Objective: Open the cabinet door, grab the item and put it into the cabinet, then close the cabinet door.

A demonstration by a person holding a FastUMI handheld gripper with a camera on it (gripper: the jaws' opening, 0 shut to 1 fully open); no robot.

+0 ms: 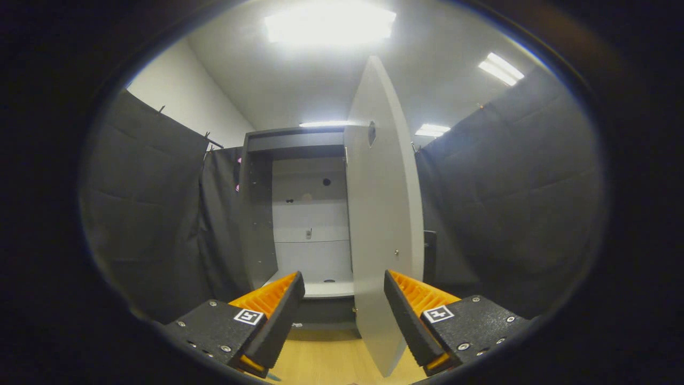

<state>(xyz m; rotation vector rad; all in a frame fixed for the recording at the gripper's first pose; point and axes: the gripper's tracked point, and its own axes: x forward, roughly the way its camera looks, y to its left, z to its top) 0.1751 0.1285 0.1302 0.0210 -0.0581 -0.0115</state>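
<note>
Your gripper [344, 291] has its fingers spread apart and grips nothing, with the lower edge of the cabinet door [382, 214] just ahead, between them and nearer the right one. The door stands swung wide, edge-on to you, and the cabinet [299, 214] beyond shows pale shelves inside. You cannot make out the item to be stowed.

No legible text, brand, or number appears anywhere; the only markings are small square black-and-white fiducial tags, one atop each of the spread fingers [291, 305] of the gripper [344, 299].
</note>
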